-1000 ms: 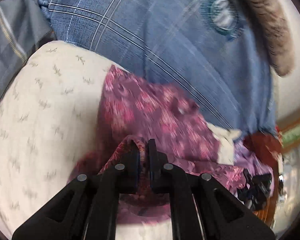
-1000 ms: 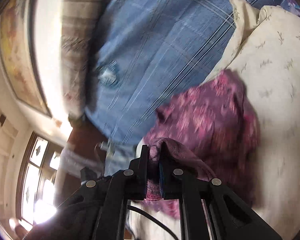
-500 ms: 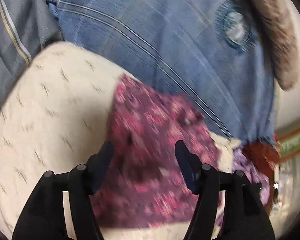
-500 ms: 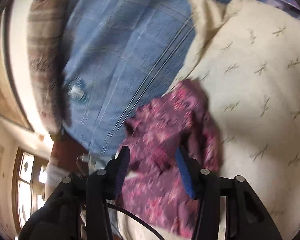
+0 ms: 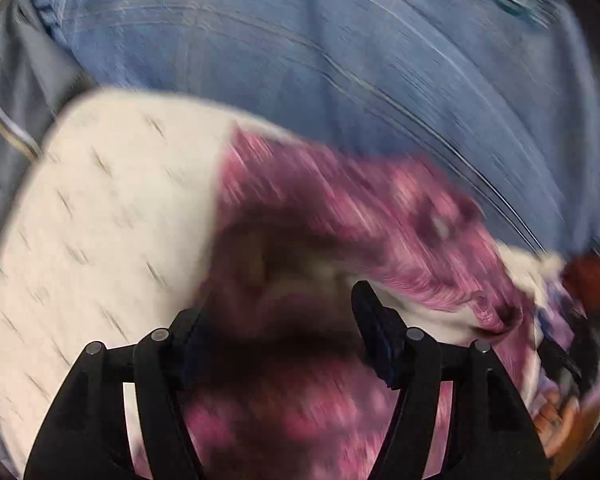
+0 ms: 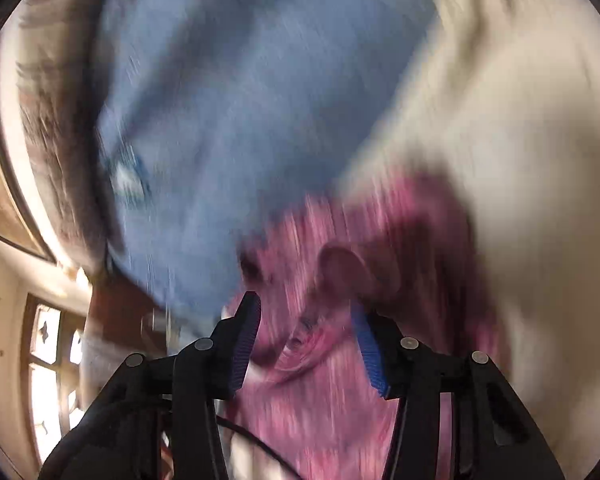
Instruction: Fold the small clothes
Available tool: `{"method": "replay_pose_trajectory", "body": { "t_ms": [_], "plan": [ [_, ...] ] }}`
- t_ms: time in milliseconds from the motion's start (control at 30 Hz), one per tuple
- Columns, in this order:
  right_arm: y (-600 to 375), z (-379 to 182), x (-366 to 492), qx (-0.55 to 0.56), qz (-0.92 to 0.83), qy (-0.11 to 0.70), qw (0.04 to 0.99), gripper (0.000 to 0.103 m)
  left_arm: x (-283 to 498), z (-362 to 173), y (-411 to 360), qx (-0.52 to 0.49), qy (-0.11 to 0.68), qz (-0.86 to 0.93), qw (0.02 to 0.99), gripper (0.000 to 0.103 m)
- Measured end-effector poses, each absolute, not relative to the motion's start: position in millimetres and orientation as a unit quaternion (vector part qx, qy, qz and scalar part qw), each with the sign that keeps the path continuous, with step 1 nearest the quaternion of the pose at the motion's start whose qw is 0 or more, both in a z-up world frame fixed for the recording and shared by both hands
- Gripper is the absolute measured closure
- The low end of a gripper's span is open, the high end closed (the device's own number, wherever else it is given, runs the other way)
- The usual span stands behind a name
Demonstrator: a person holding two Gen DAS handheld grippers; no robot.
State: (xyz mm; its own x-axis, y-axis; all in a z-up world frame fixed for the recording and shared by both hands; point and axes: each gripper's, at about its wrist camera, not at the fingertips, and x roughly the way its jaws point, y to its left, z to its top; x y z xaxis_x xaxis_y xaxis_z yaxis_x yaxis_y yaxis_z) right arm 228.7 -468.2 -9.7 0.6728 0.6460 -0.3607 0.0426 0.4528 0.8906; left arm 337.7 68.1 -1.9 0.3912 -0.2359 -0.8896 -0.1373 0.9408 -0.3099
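A small magenta floral garment (image 5: 340,208) lies crumpled on a cream cushion (image 5: 100,220) with a sprig print. My left gripper (image 5: 276,308) hangs just above it, open, with the cloth below its spread fingers and nothing pinched. In the right wrist view the same garment (image 6: 380,240) fills the lower middle, with a raised fold just beyond the fingertips. My right gripper (image 6: 304,304) is open, and its blue pads (image 6: 368,344) stand clear of the fabric. Both views are blurred by motion.
A blue checked sheet (image 5: 340,60) lies behind the cushion (image 6: 520,140). Grey striped cloth (image 5: 8,92) is at the left. More clothes (image 5: 560,340) are heaped at the right. A brown striped pillow (image 6: 56,140) and a window (image 6: 52,360) show at the left of the right wrist view.
Both grippers were shut on folds of the magenta garment a second ago. They have let go and now stand open, and both have moved closer over the cloth.
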Motion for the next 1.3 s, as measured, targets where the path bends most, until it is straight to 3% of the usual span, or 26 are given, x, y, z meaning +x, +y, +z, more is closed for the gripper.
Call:
{"method": "replay_pose_trajectory", "body": {
  "t_ms": [100, 200, 467, 667, 733, 767, 800, 867, 967, 1067, 1133, 1233, 1300],
  "plan": [
    [-486.2, 3.4, 242.0, 0.5, 0.177, 0.344, 0.775, 0.054, 338.2, 9.4, 91.9, -0.212, 0.533, -0.046, 0.818, 0.038],
    [-482.6, 11.3, 215.6, 0.444, 0.189, 0.366, 0.795, 0.052, 306.7, 11.8, 111.8, -0.227, 0.52, -0.069, 0.82, 0.038],
    [-464.6, -11.2, 106.6, 0.365, 0.186, 0.411, 0.814, 0.052, 195.1, -20.2, 148.6, -0.265, 0.534, -0.1, 0.796, 0.037],
    [-434.8, -15.2, 86.4, 0.291, 0.164, 0.44, 0.833, 0.049, 169.9, -55.3, 144.0, -0.33, 0.564, -0.104, 0.749, 0.035],
    [-425.4, -20.9, 85.3, 0.282, 0.162, 0.439, 0.838, 0.064, 169.1, -62.9, 135.2, -0.334, 0.57, -0.104, 0.743, 0.036],
    [-423.9, -22.2, 86.0, 0.282, 0.171, 0.435, 0.837, 0.087, 168.6, -58.1, 133.9, -0.331, 0.563, -0.1, 0.75, 0.037],
    [-422.4, -22.0, 87.5, 0.283, 0.178, 0.438, 0.835, 0.093, 169.6, -51.6, 132.1, -0.326, 0.555, -0.101, 0.758, 0.044],
    [-429.2, -4.2, 83.0, 0.273, 0.182, 0.42, 0.846, 0.093, 174.3, -37.2, 126.1, -0.306, 0.541, -0.097, 0.777, 0.054],
    [-445.8, 39.4, 86.0, 0.252, 0.184, 0.377, 0.872, 0.091, 181.5, -33.6, 118.7, -0.267, 0.545, -0.077, 0.791, 0.057],
    [-458.4, 20.3, 98.4, 0.242, 0.134, 0.45, 0.849, 0.081, 183.3, -48.4, 122.7, -0.262, 0.566, -0.055, 0.78, 0.069],
    [-467.6, -5.8, 96.4, 0.241, 0.095, 0.487, 0.834, 0.082, 179.0, -55.5, 130.4, -0.278, 0.57, -0.054, 0.772, 0.071],
    [-482.8, -5.2, 79.7, 0.295, 0.087, 0.46, 0.833, 0.081, 170.3, -49.4, 138.3, -0.293, 0.562, -0.061, 0.771, 0.071],
    [-486.7, 5.0, 66.5, 0.324, 0.093, 0.438, 0.834, 0.072, 163.7, -42.3, 136.9, -0.308, 0.552, -0.081, 0.77, 0.065]
  ]
}}
